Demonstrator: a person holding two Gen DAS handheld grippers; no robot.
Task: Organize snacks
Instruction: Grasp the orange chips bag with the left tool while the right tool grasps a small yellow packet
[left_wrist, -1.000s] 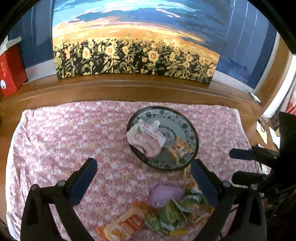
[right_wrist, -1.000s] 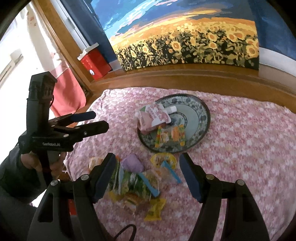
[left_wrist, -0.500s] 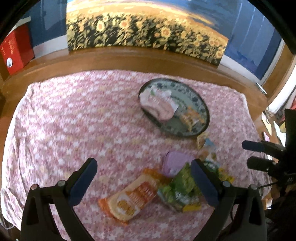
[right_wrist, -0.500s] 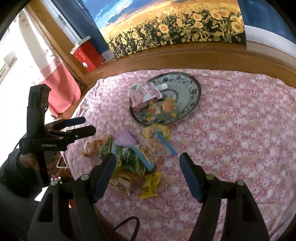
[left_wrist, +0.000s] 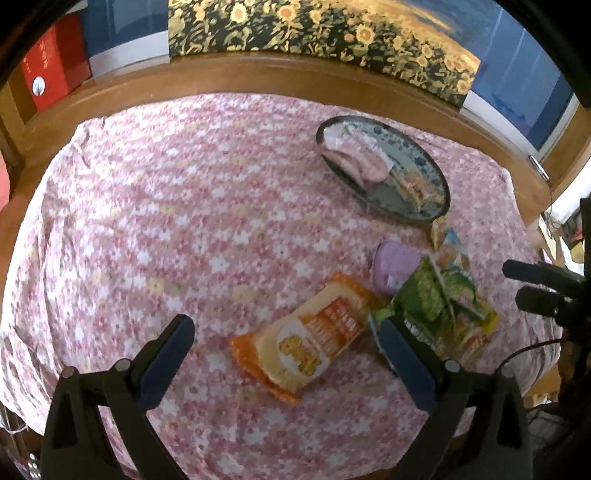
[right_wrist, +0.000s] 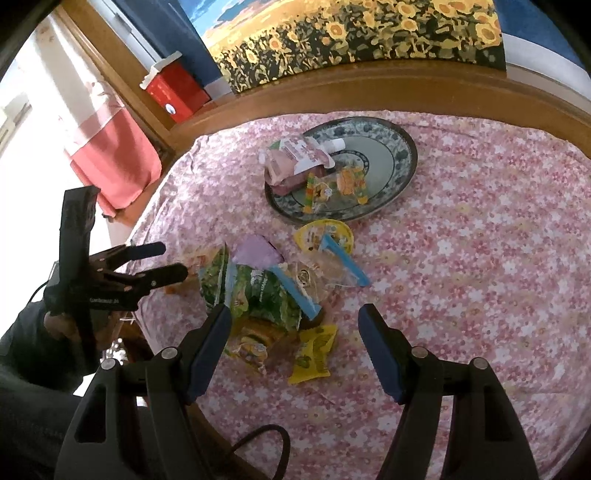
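We hold the left gripper (left_wrist: 282, 343) above the flowered tablecloth (left_wrist: 192, 206), its jaws spread wide and clasping nothing; between them, lower down, lies the orange snack packet (left_wrist: 306, 339), apart from both pads. Our right gripper (right_wrist: 295, 325) likewise hangs released over the near edge of the table, nothing between its fingers. Under it the loose snacks crowd together near the table's near-left edge: a green bag (right_wrist: 258, 291), a small yellow packet (right_wrist: 314, 354), a purple cup (right_wrist: 255, 251), a yellow-lidded cup (right_wrist: 325, 234) with a blue stick across it, and a clear wrapper (right_wrist: 325, 269). The yellow-lidded cup sits just beside the rim of the patterned plate (right_wrist: 402, 147). The plate stands nearer the far edge and carries a pink pouch (right_wrist: 295, 158) with a white cap and a packet of coloured sweets (right_wrist: 340, 184). A sunflower painting (right_wrist: 362, 33) leans behind the table, with a red box (right_wrist: 173, 92) at the far-left corner.
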